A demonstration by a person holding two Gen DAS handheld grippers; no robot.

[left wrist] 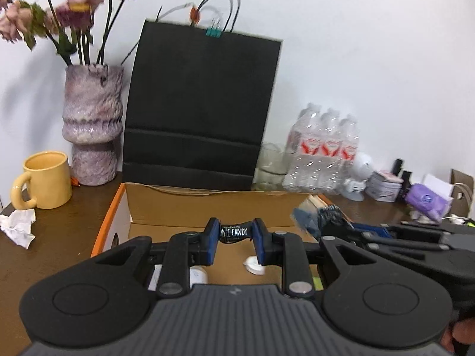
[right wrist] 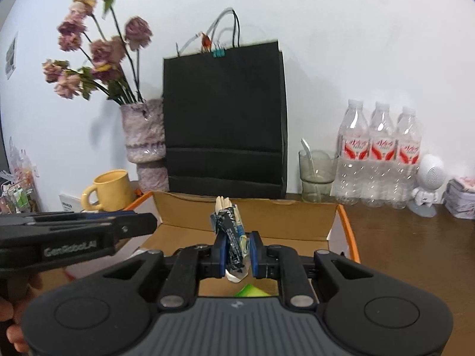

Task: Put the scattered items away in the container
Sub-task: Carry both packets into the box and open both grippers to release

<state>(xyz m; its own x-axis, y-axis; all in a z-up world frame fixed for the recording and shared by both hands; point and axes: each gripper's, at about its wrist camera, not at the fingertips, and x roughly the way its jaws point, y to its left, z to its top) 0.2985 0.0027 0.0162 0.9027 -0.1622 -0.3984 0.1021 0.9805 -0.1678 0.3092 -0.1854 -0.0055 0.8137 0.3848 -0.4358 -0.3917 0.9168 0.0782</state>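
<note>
My left gripper (left wrist: 234, 234) is shut on a small black candy wrapper (left wrist: 234, 232) with white lettering, held crosswise above the open cardboard box (left wrist: 207, 207). My right gripper (right wrist: 237, 247) is shut on a dark blue packet of wooden sticks (right wrist: 233, 231), whose pale stick ends poke out forward; it also hangs over the cardboard box (right wrist: 267, 216). Each gripper shows in the other's view: the right one (left wrist: 314, 218) at the box's right side, the left one (right wrist: 89, 228) at its left. A white round lid (left wrist: 253, 265) and a green item (right wrist: 249, 290) lie on the box floor.
Behind the box stand a black paper bag (left wrist: 202, 109), a mottled vase with dried flowers (left wrist: 92, 124), a yellow mug (left wrist: 44, 184), a glass (right wrist: 316, 175) and a pack of water bottles (right wrist: 380, 154). Crumpled paper (left wrist: 19, 227) lies on the brown table at the left.
</note>
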